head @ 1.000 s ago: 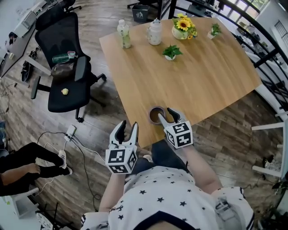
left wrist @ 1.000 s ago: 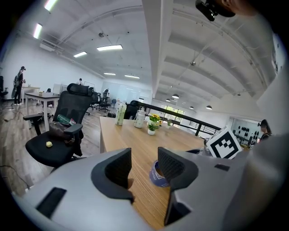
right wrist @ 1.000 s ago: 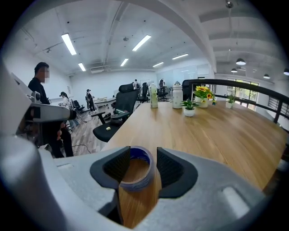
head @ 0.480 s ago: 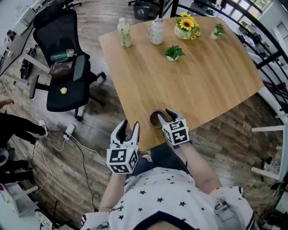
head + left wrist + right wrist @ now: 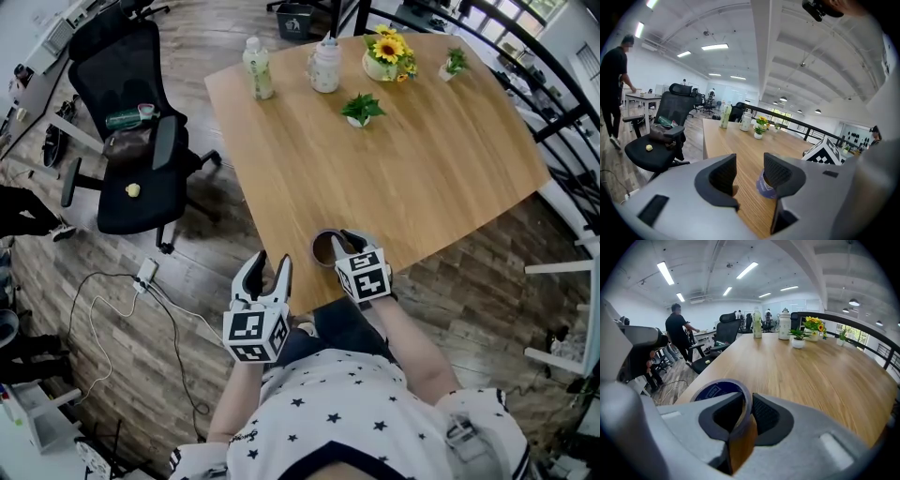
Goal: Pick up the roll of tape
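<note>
Right gripper (image 5: 745, 406), jaws just closing in, pinches the wall of the roll of tape (image 5: 743, 432) near the table (image 5: 422, 159) edge; left gripper (image 5: 749, 171) gapes empty.

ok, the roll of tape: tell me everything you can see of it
The roll of tape is a brown ring with a blue printed core. It lies flat on the wooden table, close to the edge nearest the person. The right gripper has just been closing its jaws on the ring's wall, one jaw inside the hole, one outside, both pressing it. Nothing else touches it.
</note>
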A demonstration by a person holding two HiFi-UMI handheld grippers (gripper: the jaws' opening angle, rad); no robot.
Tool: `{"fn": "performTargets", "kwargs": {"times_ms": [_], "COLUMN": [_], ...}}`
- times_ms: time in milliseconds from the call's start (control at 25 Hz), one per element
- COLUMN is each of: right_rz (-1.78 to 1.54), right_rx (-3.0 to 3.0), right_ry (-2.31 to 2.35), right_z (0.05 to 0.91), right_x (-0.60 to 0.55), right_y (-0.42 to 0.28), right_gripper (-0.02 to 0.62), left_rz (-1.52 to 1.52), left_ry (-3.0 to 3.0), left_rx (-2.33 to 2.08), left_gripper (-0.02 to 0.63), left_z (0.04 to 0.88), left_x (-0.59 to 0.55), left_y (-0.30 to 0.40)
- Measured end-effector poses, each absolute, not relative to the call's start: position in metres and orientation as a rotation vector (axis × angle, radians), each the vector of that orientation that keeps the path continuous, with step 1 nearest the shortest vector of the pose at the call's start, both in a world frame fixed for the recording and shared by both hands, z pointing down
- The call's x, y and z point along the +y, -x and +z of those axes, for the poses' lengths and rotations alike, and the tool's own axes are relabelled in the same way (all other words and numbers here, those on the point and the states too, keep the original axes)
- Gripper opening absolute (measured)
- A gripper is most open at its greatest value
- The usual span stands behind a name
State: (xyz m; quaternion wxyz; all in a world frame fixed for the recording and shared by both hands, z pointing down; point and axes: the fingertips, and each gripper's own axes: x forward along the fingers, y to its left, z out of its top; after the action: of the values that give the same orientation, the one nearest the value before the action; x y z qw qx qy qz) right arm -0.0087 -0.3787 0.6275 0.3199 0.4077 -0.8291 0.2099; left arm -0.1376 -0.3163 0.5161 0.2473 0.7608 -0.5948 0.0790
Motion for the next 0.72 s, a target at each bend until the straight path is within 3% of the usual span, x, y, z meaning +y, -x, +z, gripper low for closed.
{"fn": "performTargets", "kwargs": {"times_ms": [720], "right_rz": [0.492], "right_rx": [-2.205], "right_ry": [-1.141], "right_z": [0.602], "right_x": [-0.360], "right_y": [0.002], "right_gripper": [0.069], "left_rz": [0.208], "left_ry": [-2.110], "left_rx": [-1.624], "left_gripper": [0.176], "left_z": [0.503], "left_x": [-0.288], "left_y": [0.135]}}
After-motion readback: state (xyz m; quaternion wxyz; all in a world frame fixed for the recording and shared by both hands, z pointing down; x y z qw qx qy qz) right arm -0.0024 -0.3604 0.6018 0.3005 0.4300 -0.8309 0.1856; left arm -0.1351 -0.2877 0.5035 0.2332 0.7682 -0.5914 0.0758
